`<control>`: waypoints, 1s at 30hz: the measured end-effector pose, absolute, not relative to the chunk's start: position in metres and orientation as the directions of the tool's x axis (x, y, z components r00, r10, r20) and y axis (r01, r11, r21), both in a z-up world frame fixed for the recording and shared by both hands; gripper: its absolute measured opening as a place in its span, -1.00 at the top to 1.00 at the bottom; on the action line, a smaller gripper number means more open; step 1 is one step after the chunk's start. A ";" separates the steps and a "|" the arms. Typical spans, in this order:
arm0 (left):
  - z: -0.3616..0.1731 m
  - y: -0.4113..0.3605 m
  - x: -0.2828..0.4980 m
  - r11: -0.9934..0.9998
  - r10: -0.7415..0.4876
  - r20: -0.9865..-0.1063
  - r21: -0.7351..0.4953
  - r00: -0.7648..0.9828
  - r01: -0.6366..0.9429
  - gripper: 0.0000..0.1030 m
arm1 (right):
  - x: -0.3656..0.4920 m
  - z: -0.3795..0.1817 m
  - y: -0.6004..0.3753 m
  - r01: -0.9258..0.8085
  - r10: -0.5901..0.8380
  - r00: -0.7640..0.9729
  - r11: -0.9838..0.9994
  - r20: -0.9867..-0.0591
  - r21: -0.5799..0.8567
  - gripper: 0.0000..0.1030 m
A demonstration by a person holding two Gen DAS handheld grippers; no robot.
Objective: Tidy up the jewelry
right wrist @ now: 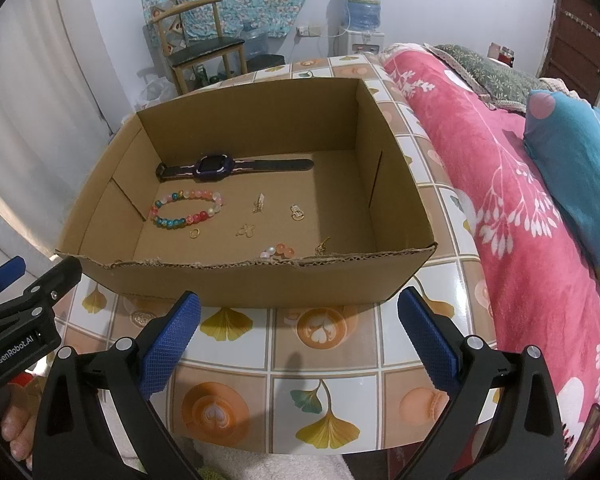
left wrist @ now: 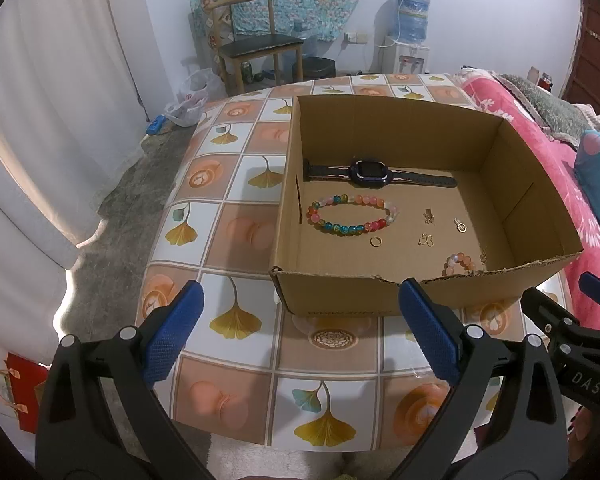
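Both the left gripper (left wrist: 300,328) and right gripper (right wrist: 298,330) are held with fingers apart and empty, short of the cardboard box (left wrist: 332,292) on the glossy tiled table (left wrist: 236,240). Inside, from nine to three o'clock, a glassy beaded bracelet (left wrist: 354,214), a smooth-strapped watch (left wrist: 370,173) and tiny gold charms (left wrist: 425,239) lie flat; a steep, narrow pinch is probably best.

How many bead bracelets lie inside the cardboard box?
2. The multicoloured bracelet lies at the left, in front of the watch. The small peach bracelet lies by the near wall, which partly hides it.
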State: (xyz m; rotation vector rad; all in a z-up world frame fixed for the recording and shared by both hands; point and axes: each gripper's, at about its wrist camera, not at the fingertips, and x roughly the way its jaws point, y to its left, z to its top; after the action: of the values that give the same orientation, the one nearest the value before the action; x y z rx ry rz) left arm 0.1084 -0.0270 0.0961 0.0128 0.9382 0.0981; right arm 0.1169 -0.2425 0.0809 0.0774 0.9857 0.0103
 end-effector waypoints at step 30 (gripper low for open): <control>0.097 -0.030 0.110 0.996 0.083 -0.806 0.051 0.586 -0.071 -0.83 | 0.117 0.082 -0.242 0.027 0.048 0.547 0.997 -0.836 0.075 -0.87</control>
State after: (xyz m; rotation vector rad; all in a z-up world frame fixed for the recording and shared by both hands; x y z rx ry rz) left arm 0.1099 -0.0302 0.0973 0.0140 0.9401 0.0901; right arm 0.1171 -0.2419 0.0818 0.0824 0.9919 0.0126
